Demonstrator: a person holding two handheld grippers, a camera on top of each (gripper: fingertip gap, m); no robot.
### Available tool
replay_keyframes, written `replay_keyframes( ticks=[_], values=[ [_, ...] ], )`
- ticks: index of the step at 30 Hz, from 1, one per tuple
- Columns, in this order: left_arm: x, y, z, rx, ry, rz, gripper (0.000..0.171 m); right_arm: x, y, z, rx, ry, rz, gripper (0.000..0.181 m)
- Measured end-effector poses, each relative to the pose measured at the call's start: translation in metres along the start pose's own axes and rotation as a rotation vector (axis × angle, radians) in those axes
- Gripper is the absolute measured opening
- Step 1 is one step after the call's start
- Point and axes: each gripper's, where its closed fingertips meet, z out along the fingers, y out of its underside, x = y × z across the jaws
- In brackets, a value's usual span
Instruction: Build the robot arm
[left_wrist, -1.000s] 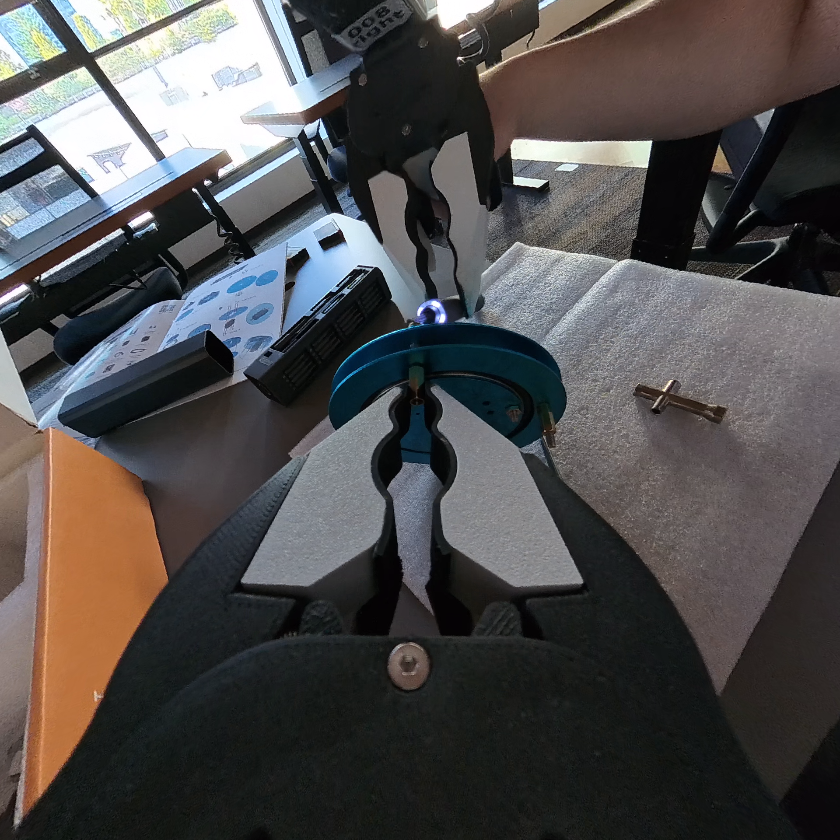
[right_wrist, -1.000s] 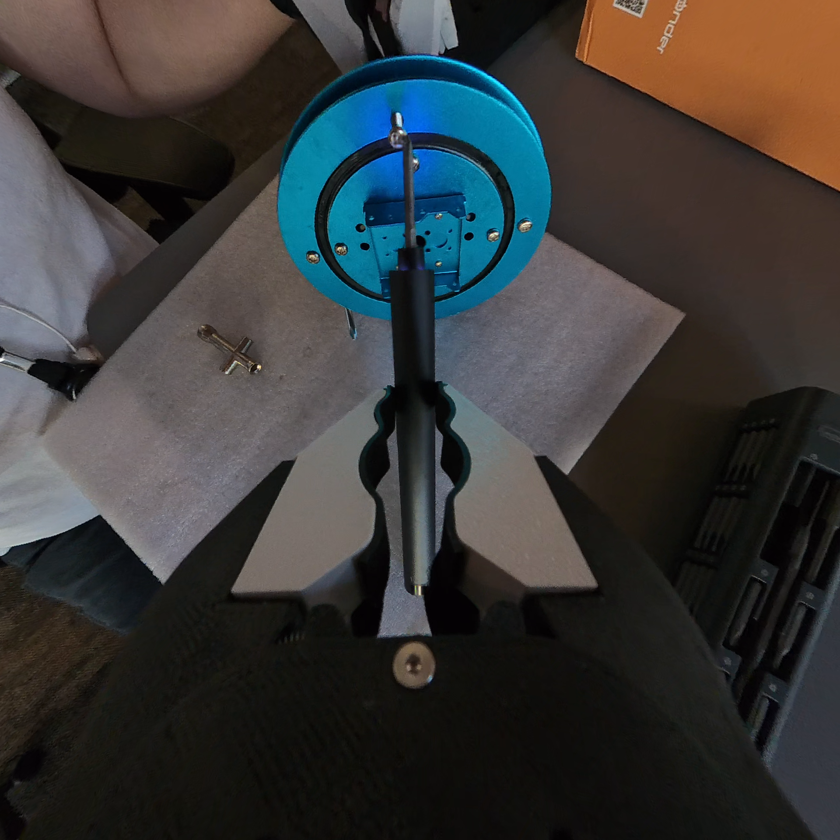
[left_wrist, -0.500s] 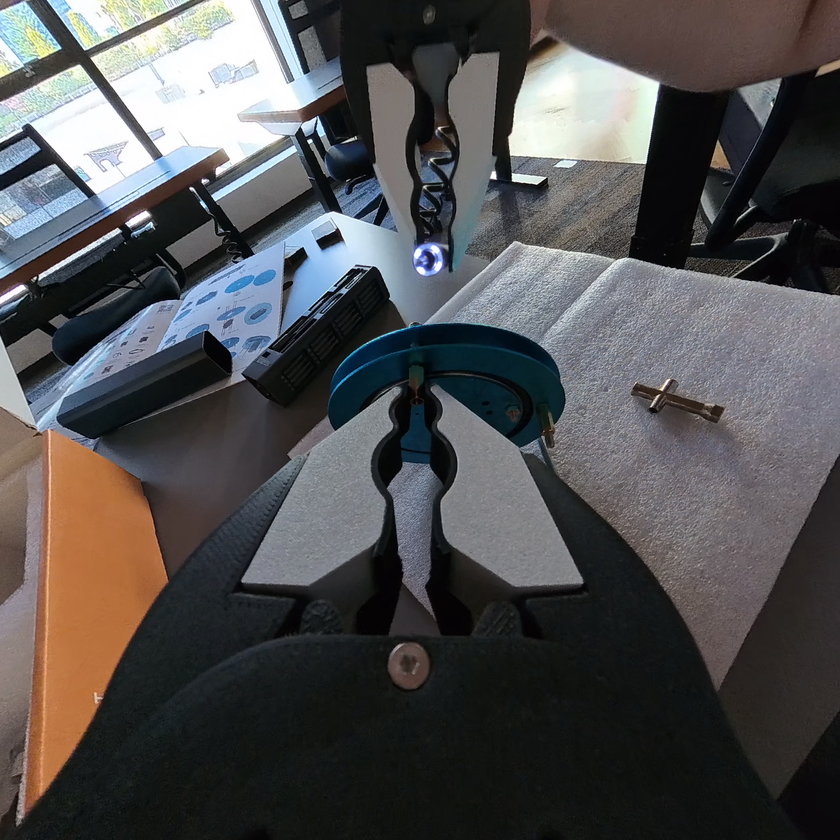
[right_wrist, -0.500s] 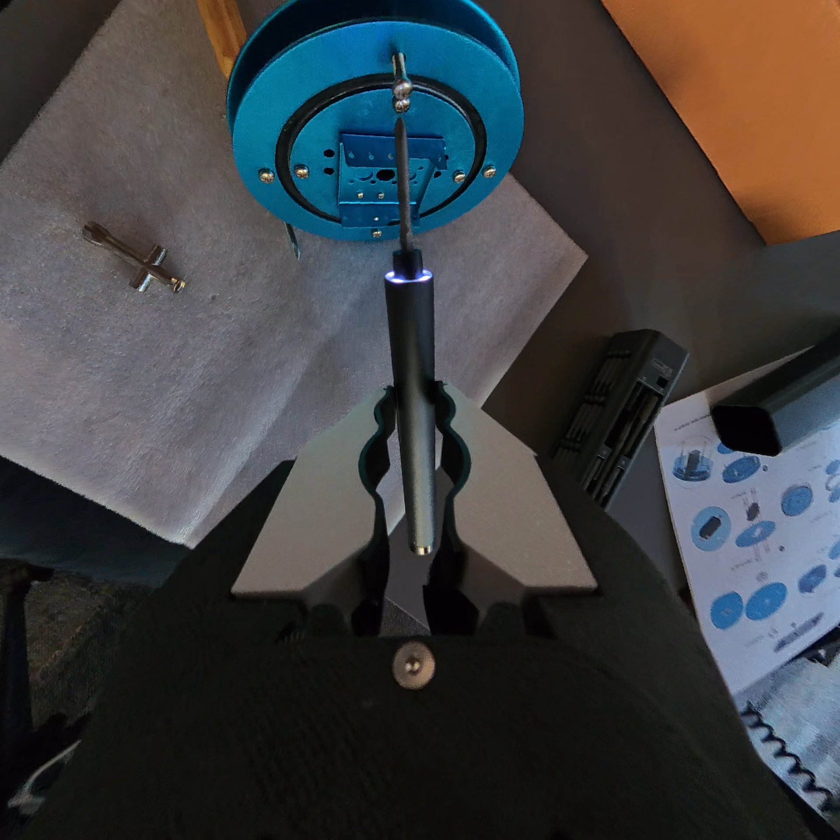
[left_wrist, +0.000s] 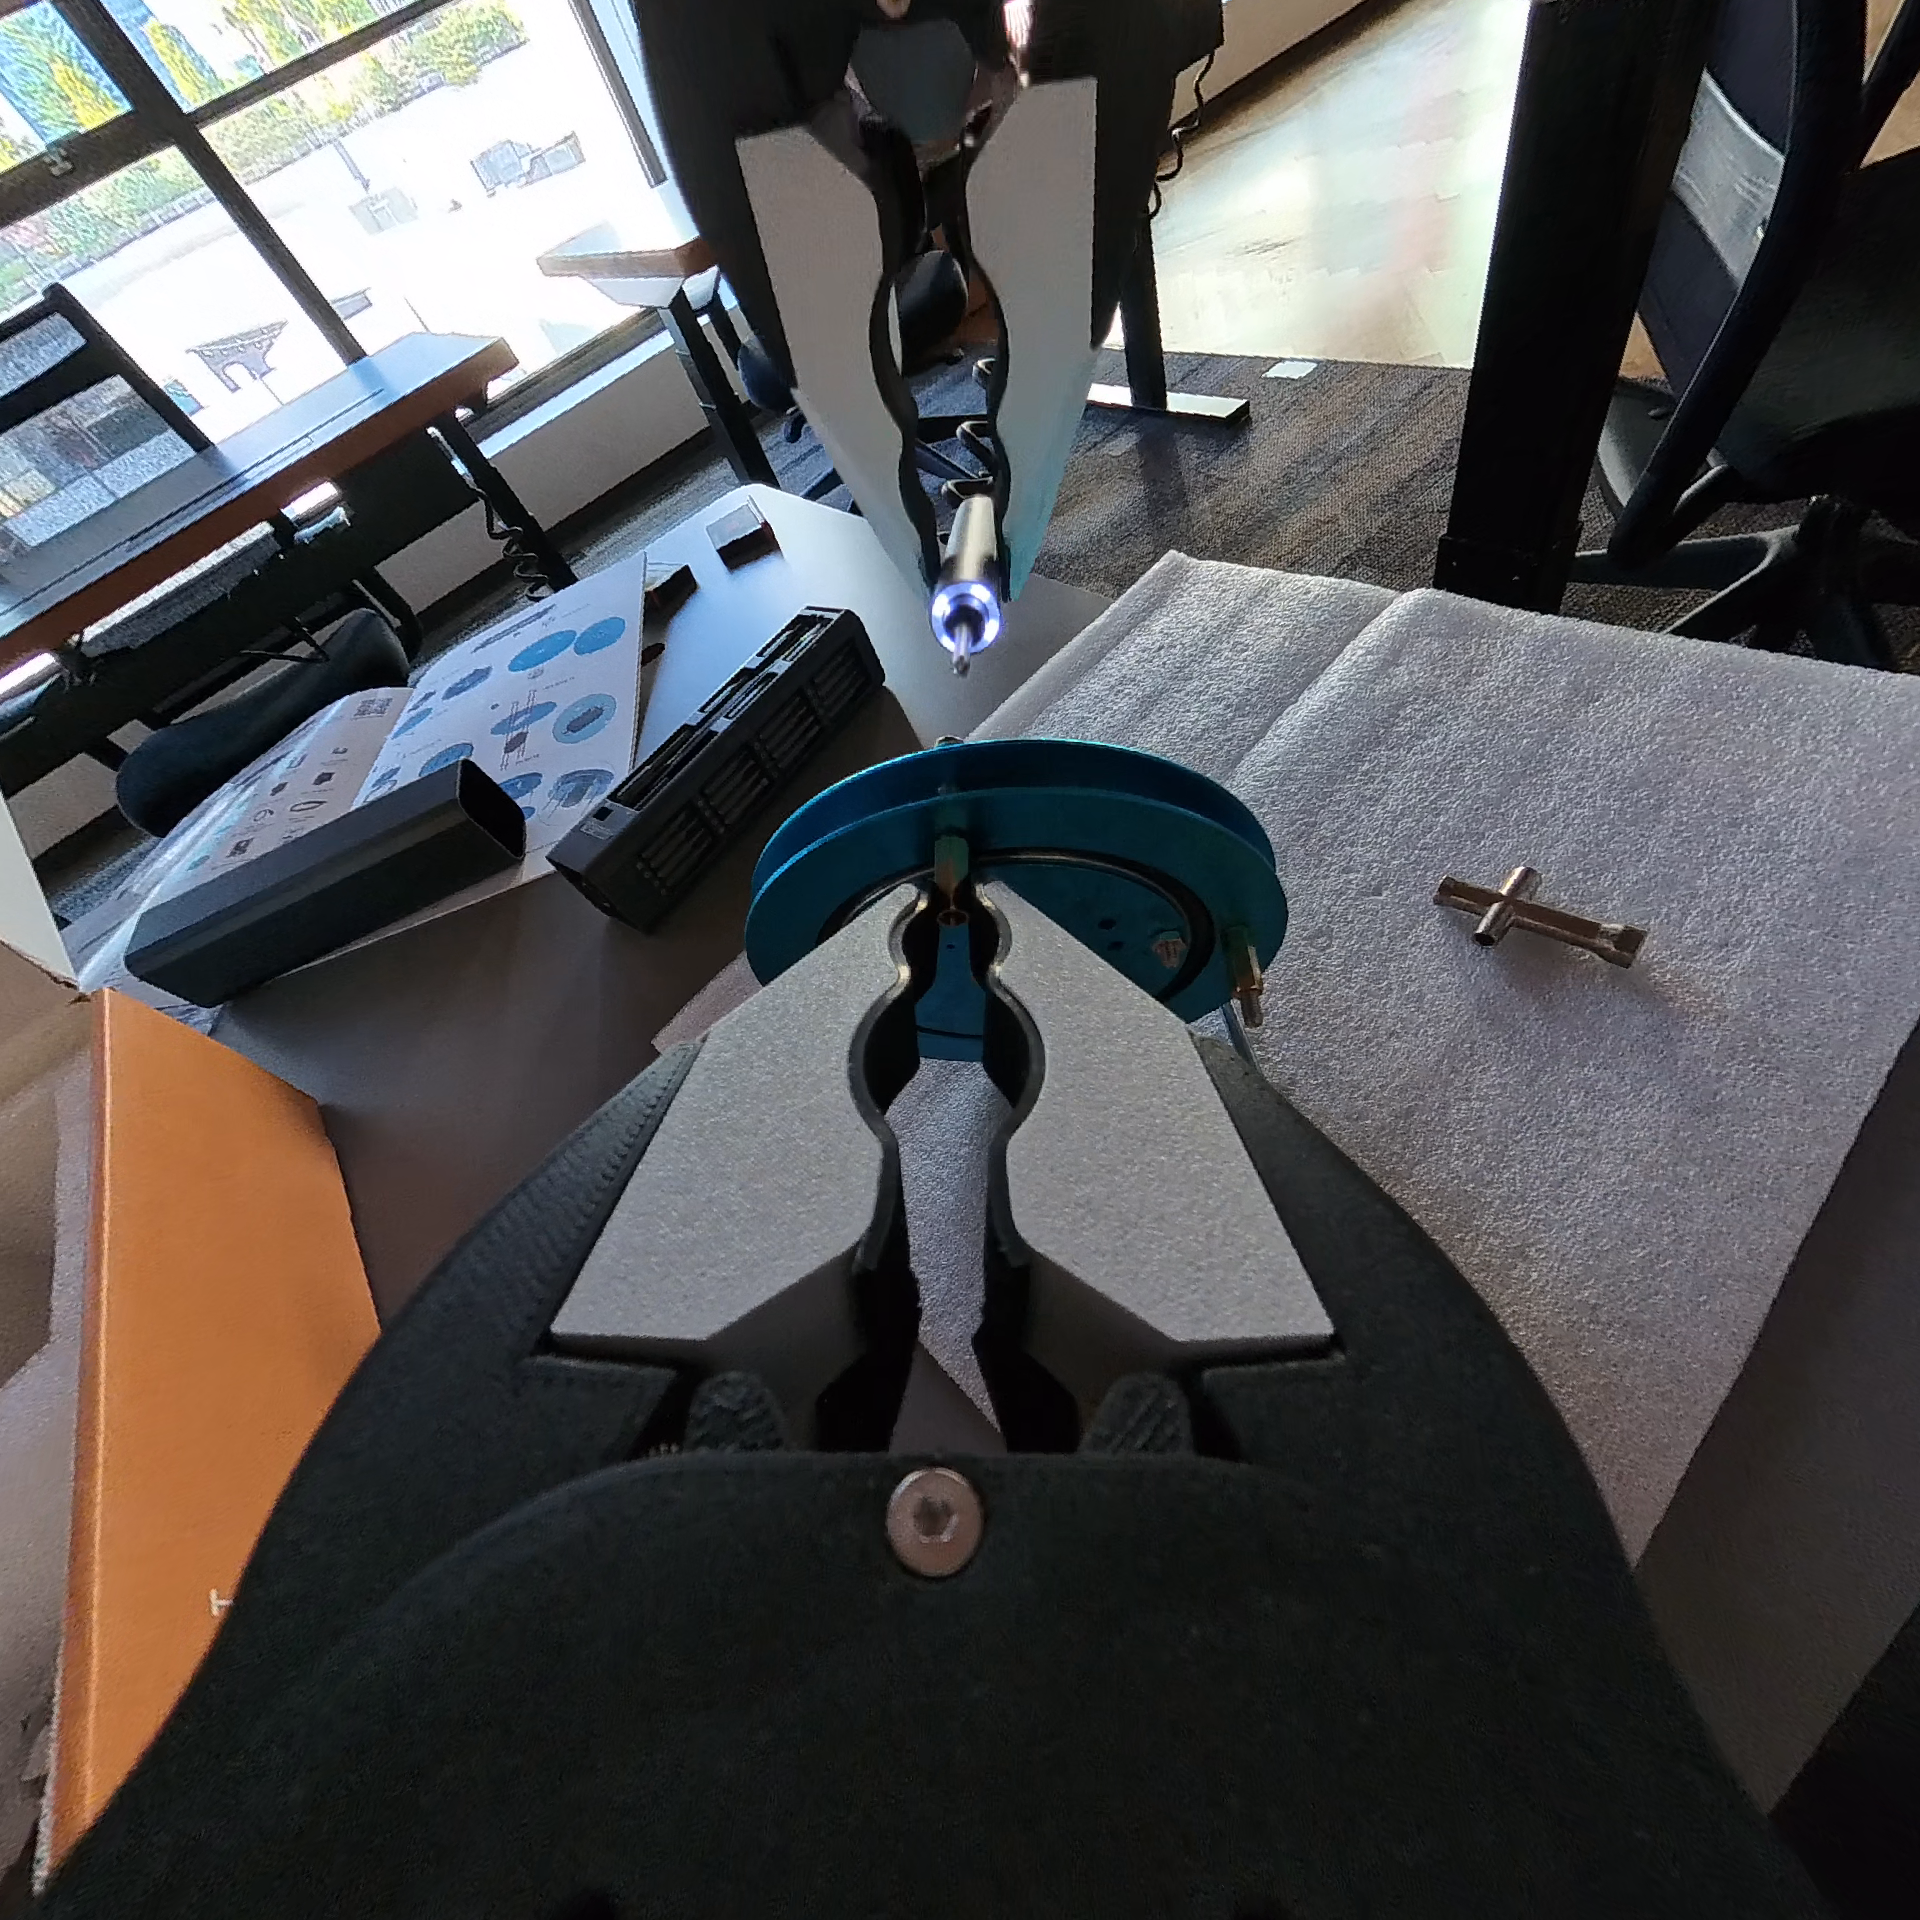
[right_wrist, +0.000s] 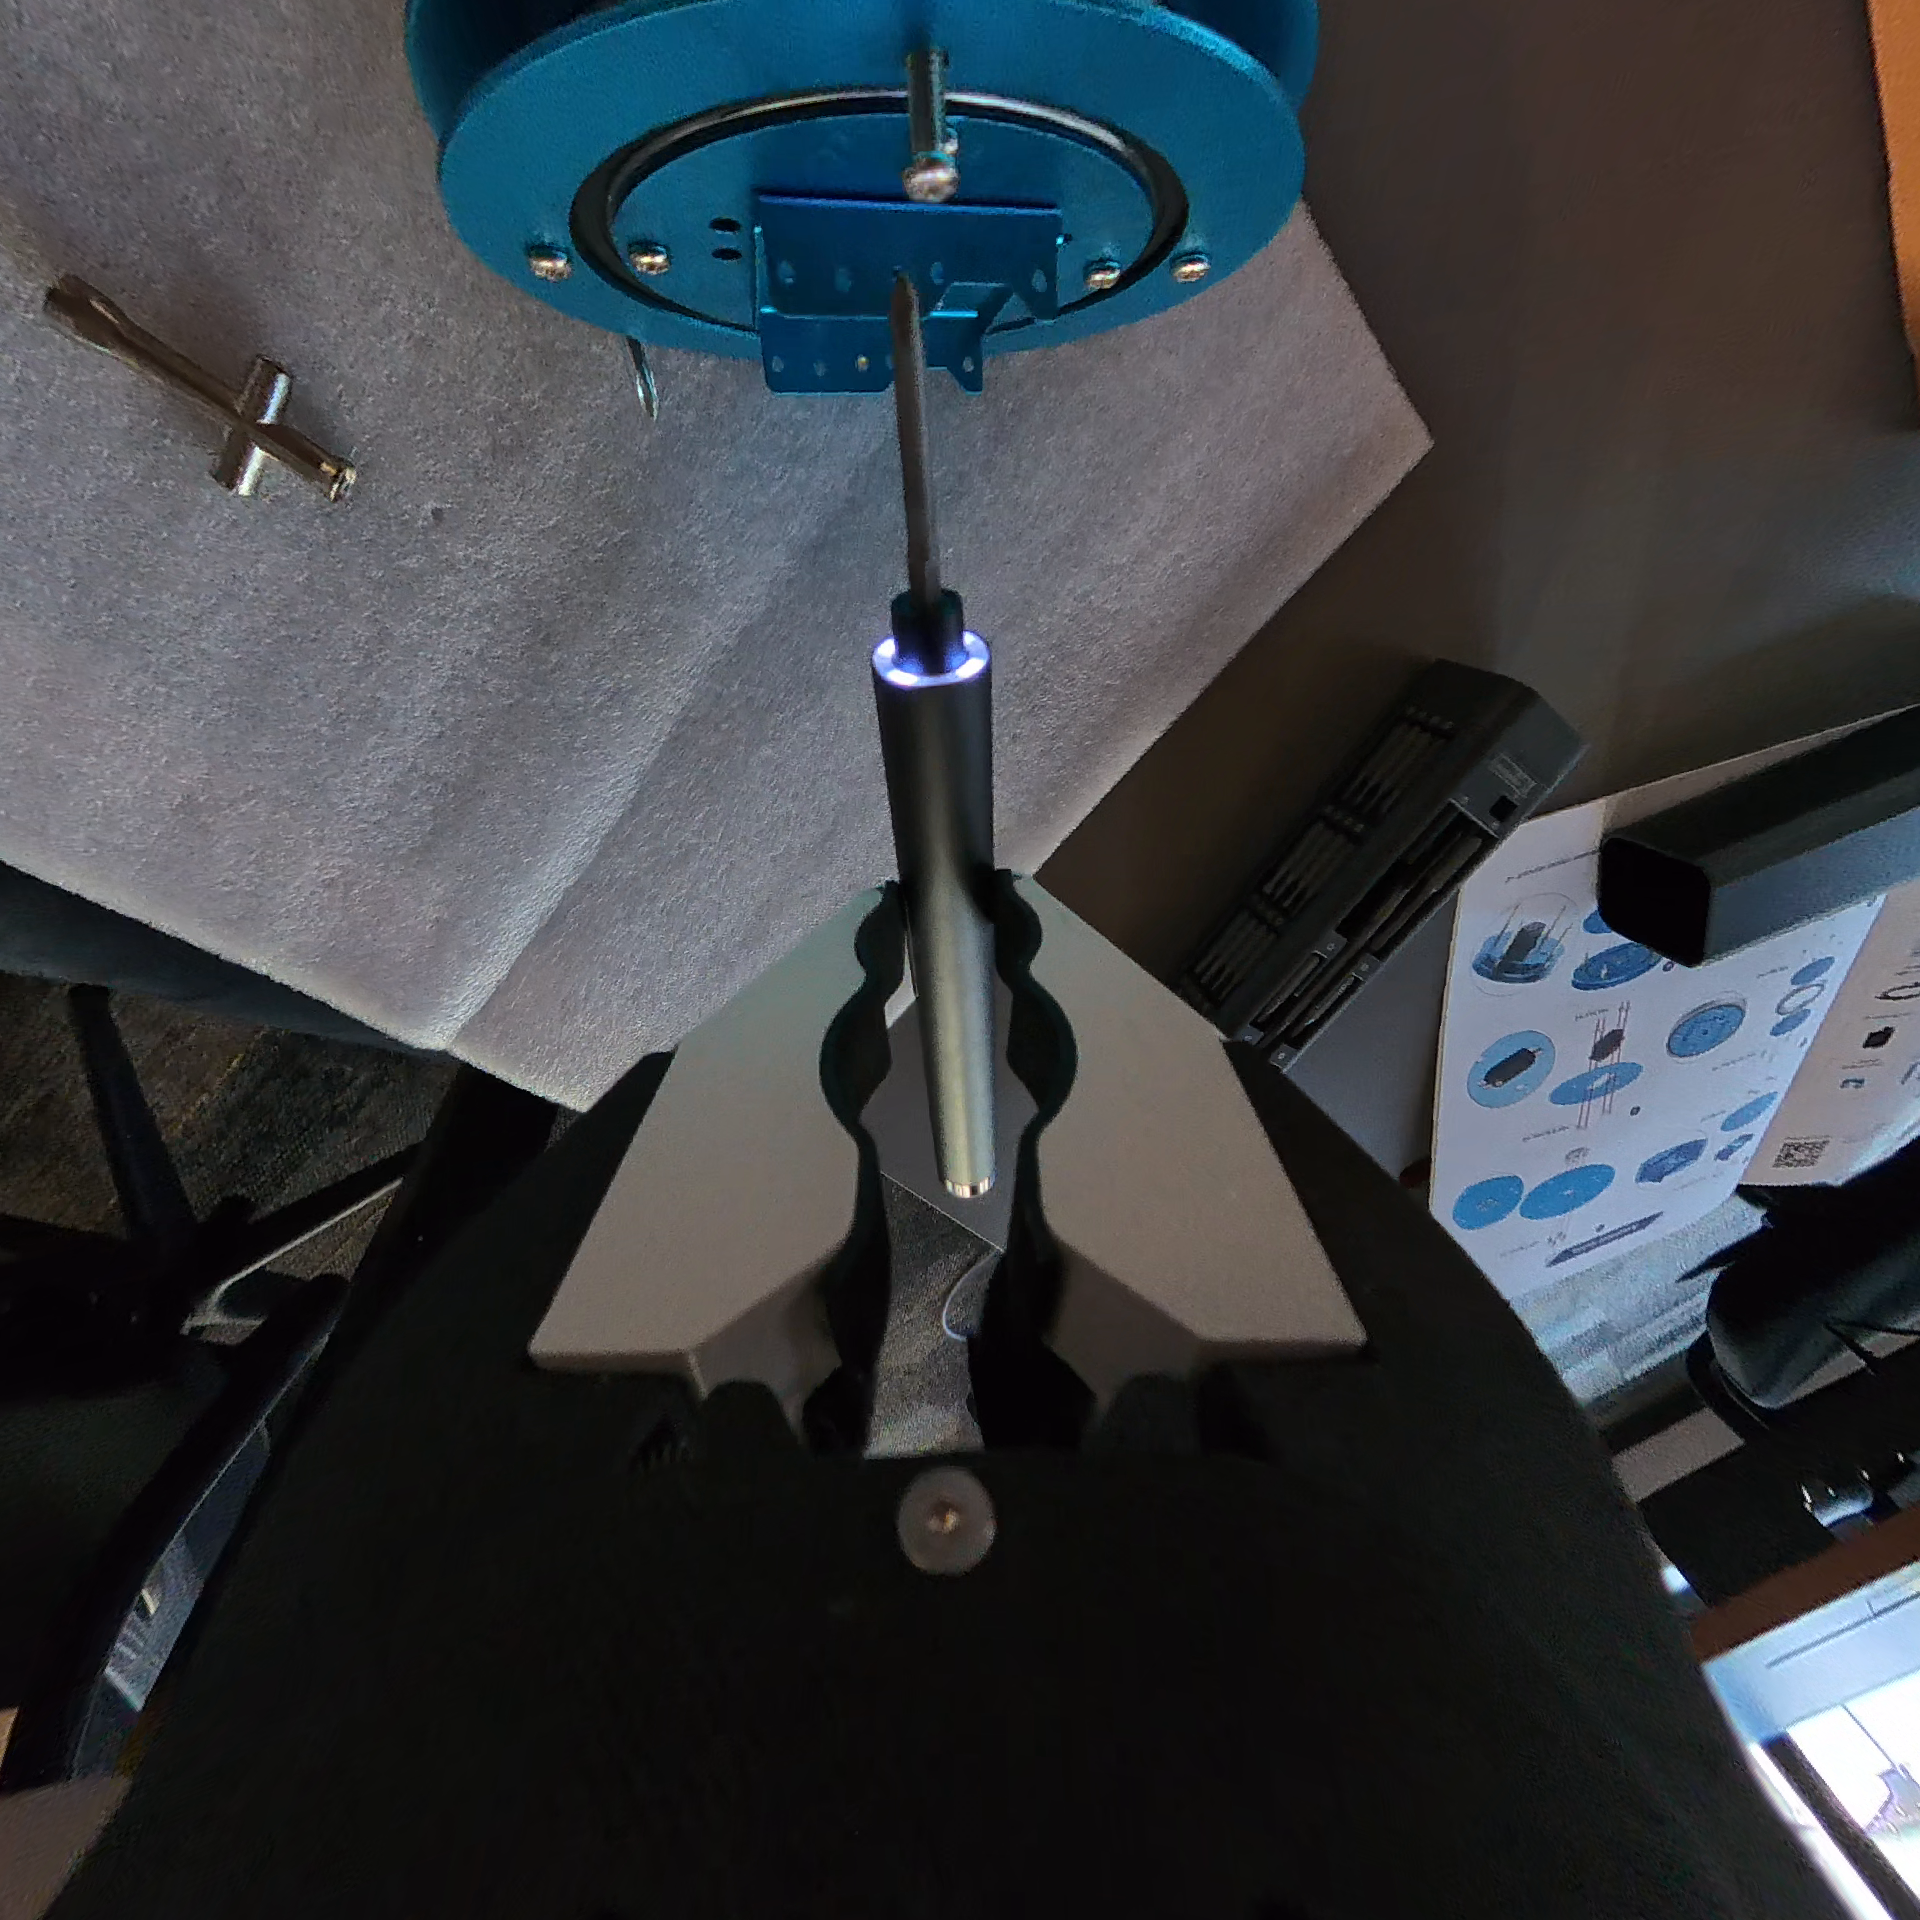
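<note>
A blue double-disc wheel (left_wrist: 1091, 821) lies on a white foam mat (left_wrist: 1558, 1143). My left gripper (left_wrist: 951, 899) is shut on a brass post (left_wrist: 948, 860) at the wheel's near edge. My right gripper (right_wrist: 951, 894) is shut on a slim grey electric screwdriver (right_wrist: 935, 831) with a lit ring. Its bit tip hangs above the wheel (right_wrist: 520, 156), clear of a screw (right_wrist: 930, 125) that stands up out of the disc. In the left wrist view the right gripper (left_wrist: 961, 561) hovers above and behind the wheel, with the screwdriver (left_wrist: 971, 597) pointing down.
A metal cross wrench (left_wrist: 1538, 920) lies on the mat to the right. A black bit case (left_wrist: 727, 769), a dark sleeve (left_wrist: 322, 883) and an instruction sheet (left_wrist: 520, 707) lie left of the mat. An orange box (left_wrist: 197, 1299) is at near left. Chairs and desks stand behind. My right fingertips sit around 12 cm from my left ones.
My right gripper has lifted the screwdriver up and back off the screw in the wheel. My left gripper and the wheel have stayed still.
</note>
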Motion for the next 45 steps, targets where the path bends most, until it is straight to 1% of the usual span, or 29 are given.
replay_keyframes(
  ticks=[6, 29, 40, 45],
  values=[
    [0.001, 0.000, 0.000, 0.002, 0.002, 0.003, 0.003, 0.002, 0.000, 0.004, -0.082, 0.001, 0.001, 0.016],
    [0.002, -0.001, 0.001, -0.003, 0.009, 0.010, 0.003, 0.002, 0.002, -0.001, -0.277, 0.015, -0.026, 0.016],
    [0.003, -0.002, 0.001, -0.005, 0.010, 0.008, 0.003, 0.004, 0.012, -0.009, -0.454, 0.056, -0.017, 0.016],
    [0.003, -0.002, 0.002, 0.000, 0.010, 0.004, 0.004, 0.003, 0.009, -0.014, -0.503, 0.077, -0.016, 0.016]
  ],
)
